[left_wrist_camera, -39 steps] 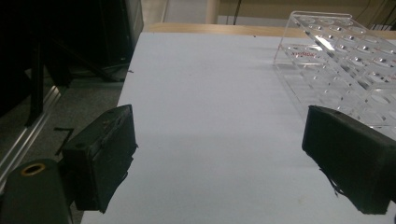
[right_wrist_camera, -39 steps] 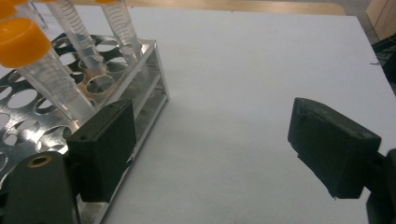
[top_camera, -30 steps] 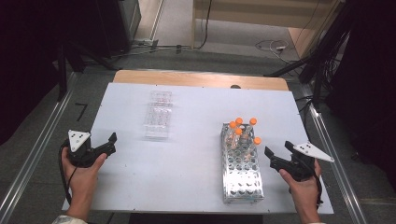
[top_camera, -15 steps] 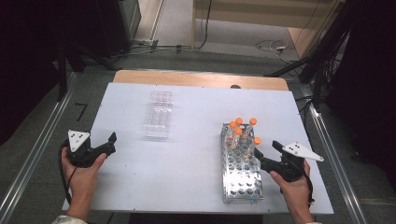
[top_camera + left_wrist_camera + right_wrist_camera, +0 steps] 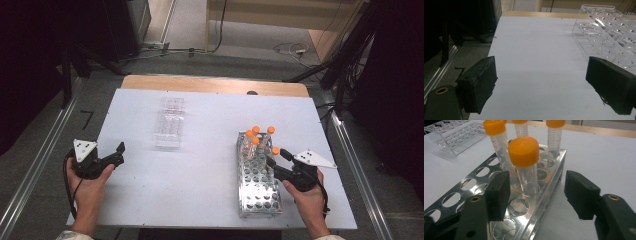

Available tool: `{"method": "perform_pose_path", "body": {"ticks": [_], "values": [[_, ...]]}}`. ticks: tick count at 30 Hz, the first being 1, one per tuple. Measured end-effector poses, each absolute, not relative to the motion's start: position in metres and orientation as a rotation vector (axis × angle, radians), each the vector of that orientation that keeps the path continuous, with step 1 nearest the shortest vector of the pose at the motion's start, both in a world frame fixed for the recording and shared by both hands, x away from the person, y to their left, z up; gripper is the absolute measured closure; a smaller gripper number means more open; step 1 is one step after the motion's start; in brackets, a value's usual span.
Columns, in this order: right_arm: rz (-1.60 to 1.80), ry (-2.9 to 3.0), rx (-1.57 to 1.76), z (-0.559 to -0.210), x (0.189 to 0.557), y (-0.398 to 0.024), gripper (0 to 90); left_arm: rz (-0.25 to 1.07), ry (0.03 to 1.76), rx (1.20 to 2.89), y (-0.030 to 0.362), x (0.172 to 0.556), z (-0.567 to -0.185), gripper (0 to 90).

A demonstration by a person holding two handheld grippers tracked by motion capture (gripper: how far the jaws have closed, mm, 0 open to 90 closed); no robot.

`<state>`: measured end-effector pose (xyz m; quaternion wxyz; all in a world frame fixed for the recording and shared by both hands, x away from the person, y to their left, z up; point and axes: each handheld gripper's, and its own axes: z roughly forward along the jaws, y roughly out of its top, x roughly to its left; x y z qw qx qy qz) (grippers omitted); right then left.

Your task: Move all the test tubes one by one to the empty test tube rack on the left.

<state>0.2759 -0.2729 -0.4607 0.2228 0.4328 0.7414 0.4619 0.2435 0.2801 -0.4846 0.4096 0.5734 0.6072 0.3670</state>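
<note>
A metal tube rack (image 5: 257, 187) lies at the table's right, with several orange-capped tubes (image 5: 256, 137) standing in its far end. My right gripper (image 5: 278, 156) is at the rack's right side, beside the nearest tube (image 5: 275, 151). In the right gripper view that tube (image 5: 525, 165) stands between the jaws of the right gripper (image 5: 537, 188). The jaws have just been closing, but a gap shows on both sides and the pads do not touch it. My left gripper (image 5: 120, 152) rests open near the table's left edge, with nothing between the jaws of the left gripper (image 5: 541, 75).
An empty clear plastic rack (image 5: 169, 122) sits at the middle left of the white table (image 5: 210, 170), and its corner (image 5: 609, 32) lies ahead and right of the left jaws. A wooden strip (image 5: 200, 84) runs along the far edge. Metal rails (image 5: 35, 165) flank the table.
My right gripper has moved left, up to the metal rack, and its jaws have narrowed around the nearest orange-capped tube. The left gripper has stayed where it was.
</note>
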Motion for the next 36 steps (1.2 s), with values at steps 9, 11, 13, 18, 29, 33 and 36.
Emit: {"method": "perform_pose_path", "body": {"ticks": [9,11,13,18,29,33,36], "values": [[1.305,2.067,1.141,-0.462,0.278,-0.271,60.6,0.925,1.528,1.445,0.280,0.243,-0.484,10.2],[1.308,2.066,1.136,-0.462,0.277,-0.271,62.4,0.924,1.528,1.444,0.280,0.243,-0.485,10.2],[1.308,2.074,1.132,-0.463,0.278,-0.271,63.8,0.923,1.530,1.445,0.280,0.244,-0.485,10.2],[1.305,2.079,1.125,-0.463,0.279,-0.270,70.1,0.926,1.528,1.447,0.277,0.248,-0.485,10.2],[1.321,2.051,1.117,-0.456,0.278,-0.270,71.5,0.908,1.505,1.468,0.270,0.249,-0.485,10.4],[1.319,2.051,1.130,-0.454,0.279,-0.271,71.6,0.913,1.494,1.468,0.268,0.249,-0.483,10.4],[1.336,2.033,1.119,-0.447,0.277,-0.271,71.8,0.910,1.496,1.461,0.268,0.249,-0.482,10.4]]}}
